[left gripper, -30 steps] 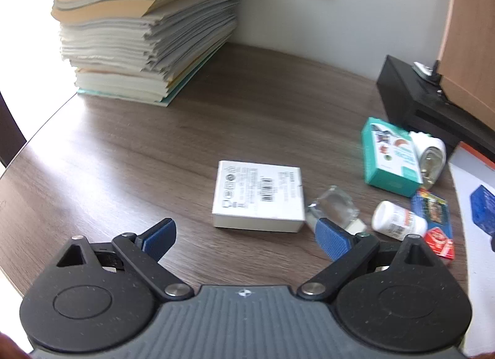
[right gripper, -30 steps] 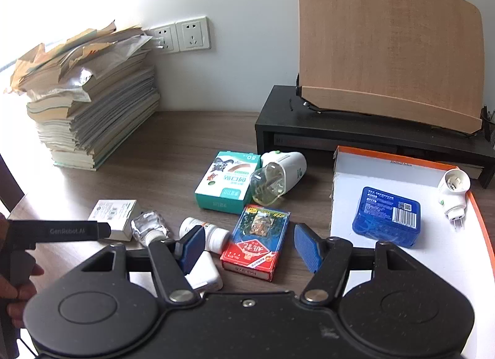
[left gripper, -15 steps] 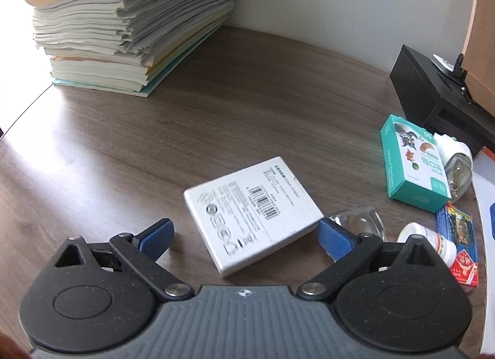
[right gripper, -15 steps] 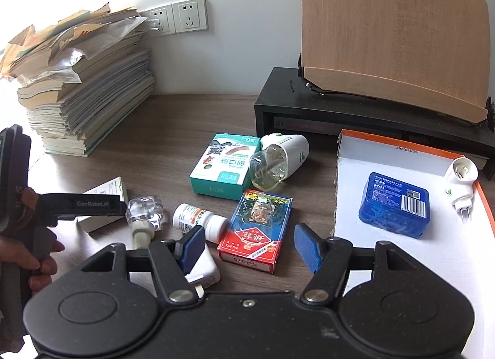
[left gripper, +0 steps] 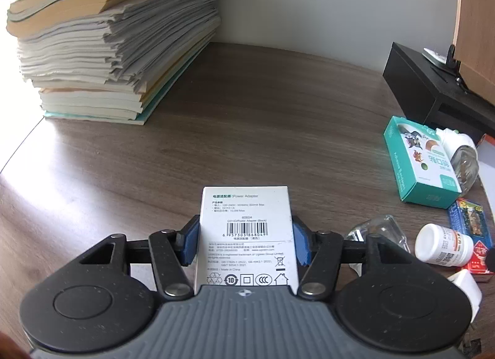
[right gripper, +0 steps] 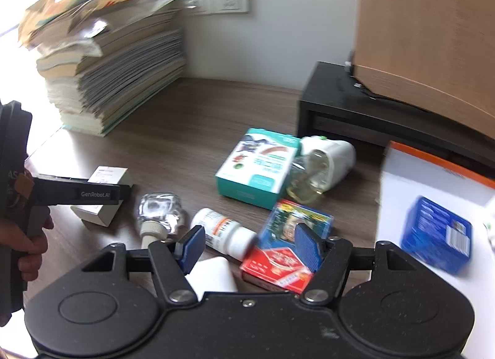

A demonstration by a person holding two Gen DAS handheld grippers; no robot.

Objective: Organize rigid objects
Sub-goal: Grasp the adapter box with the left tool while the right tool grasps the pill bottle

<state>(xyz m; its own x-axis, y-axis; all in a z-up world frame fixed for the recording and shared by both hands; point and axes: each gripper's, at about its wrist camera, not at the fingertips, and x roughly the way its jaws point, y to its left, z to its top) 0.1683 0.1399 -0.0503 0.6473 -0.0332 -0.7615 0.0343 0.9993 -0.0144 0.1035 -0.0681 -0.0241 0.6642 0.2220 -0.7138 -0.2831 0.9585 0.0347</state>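
The left gripper (left gripper: 246, 243) is closing on the white power adapter box (left gripper: 246, 235), low in the centre of the left wrist view; its blue fingers (left gripper: 189, 244) sit against the box's two long sides, so the box is pinched between them. In the right wrist view the same box (right gripper: 106, 196) shows at left centre, on the wooden surface (left gripper: 247, 111) or just off it; I cannot tell which.

To do this pick well, I would let the squeeze finish before lifting, keep the pads square on the flat sides so the cardboard does not skew, then raise it straight up, clear of the clear glass bottle (left gripper: 376, 230) just to its right.

The right gripper (right gripper: 249, 246) hangs with its fingers spread and nothing between them, above the pill bottle (right gripper: 225, 233) and the red and blue card box (right gripper: 289, 250) at lower centre. It should stay out of the left one's path.

The orange-edged white tray (right gripper: 433, 179), at right, already holds a blue box (right gripper: 436, 233), and looks the likely destination.
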